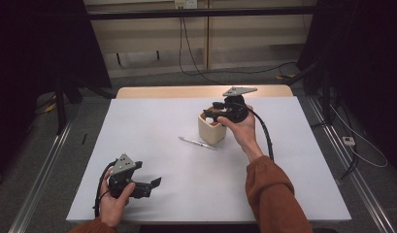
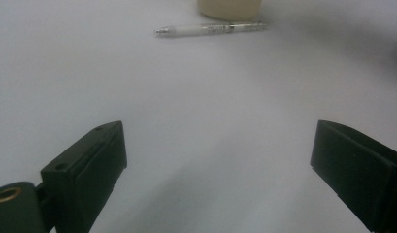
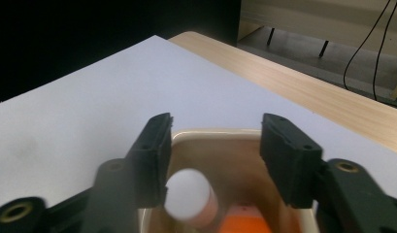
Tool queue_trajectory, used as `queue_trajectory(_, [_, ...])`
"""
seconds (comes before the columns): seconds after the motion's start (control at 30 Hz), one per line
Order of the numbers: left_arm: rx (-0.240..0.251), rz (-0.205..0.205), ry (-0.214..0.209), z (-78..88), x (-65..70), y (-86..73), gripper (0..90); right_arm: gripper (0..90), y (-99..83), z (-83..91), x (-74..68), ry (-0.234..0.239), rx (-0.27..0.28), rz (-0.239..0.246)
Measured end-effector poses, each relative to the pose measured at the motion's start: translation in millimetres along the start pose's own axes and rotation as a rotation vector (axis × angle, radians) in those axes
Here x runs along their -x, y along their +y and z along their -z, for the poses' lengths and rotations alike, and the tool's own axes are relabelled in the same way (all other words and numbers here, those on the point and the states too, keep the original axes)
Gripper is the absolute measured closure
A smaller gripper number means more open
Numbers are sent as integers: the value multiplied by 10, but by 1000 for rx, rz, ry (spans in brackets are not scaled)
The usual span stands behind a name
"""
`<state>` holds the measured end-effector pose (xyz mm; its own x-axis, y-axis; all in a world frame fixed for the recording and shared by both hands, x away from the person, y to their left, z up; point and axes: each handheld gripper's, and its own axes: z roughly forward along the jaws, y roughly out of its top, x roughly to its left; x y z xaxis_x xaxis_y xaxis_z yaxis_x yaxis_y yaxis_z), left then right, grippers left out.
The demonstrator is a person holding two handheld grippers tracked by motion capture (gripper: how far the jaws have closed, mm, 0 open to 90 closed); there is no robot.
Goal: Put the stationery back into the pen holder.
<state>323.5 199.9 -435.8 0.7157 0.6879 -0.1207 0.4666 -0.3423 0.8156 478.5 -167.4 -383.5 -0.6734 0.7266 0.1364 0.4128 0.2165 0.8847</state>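
I have the right gripper (image 1: 216,114) poised over the cup (image 1: 211,131), which stands right of centre toward the far half of the desk (image 1: 152,121). Looking along it, the jaws are spread over the cup's mouth (image 3: 220,133), and nothing is pinched between them. A white cylinder (image 3: 187,195) with a pinkish lower end sits inside the cup, just beside the left jaw; I cannot tell whether it touches that jaw. Something orange (image 3: 244,224) lies lower in the cup.

A pen (image 1: 198,143) lies flat on the desk, just beside the cup's base on the near-left side.

My left gripper (image 1: 155,183) sits low at the near-left of the desk, well apart from the cup and pen. Its jaws are spread wide over bare desk, and the pen (image 2: 210,29) lies far ahead.
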Motion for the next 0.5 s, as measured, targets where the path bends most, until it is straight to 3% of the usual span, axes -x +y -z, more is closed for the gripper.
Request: queue_trajectory(0.5, [-3, -1, 3, -3, 4, 1, 59, 214, -108, 266, 2, -17, 26, -22])
